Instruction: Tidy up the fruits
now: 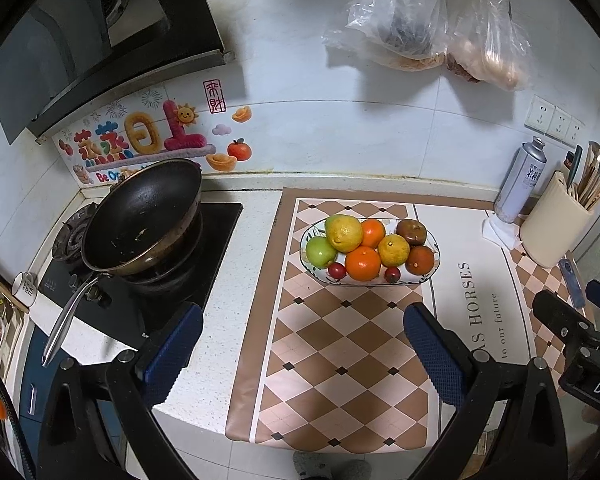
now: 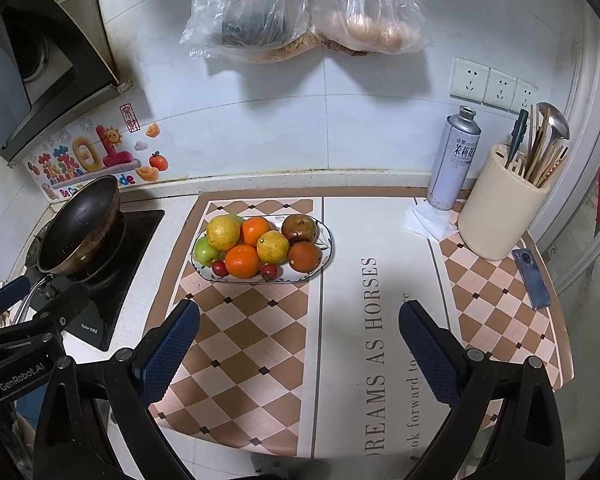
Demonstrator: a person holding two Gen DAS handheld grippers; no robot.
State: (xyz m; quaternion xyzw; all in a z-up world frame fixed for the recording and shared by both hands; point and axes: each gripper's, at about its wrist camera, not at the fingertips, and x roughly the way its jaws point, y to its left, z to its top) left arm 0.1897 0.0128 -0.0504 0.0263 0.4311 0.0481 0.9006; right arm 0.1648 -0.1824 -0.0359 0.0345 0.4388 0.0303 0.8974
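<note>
An oval patterned plate [image 1: 432,274] [image 2: 328,254] sits on a checkered counter mat and holds piled fruit: a yellow lemon [image 1: 343,233] [image 2: 223,233], a green apple [image 1: 321,251] [image 2: 206,251], oranges [image 1: 363,263] [image 2: 242,261], brown fruits [image 1: 411,232] [image 2: 299,229] and small red fruits [image 1: 337,270] [image 2: 219,267]. My left gripper [image 1: 303,340] is open and empty, hovering in front of the plate. My right gripper [image 2: 299,338] is open and empty, in front and to the right of the plate. Each gripper shows at the edge of the other's view.
A black wok [image 1: 142,226] [image 2: 80,228] sits on the stove at left. A spray can [image 2: 454,160], a utensil holder [image 2: 500,208] and a phone [image 2: 532,280] stand at right. Plastic bags [image 2: 300,8] hang on the tiled wall.
</note>
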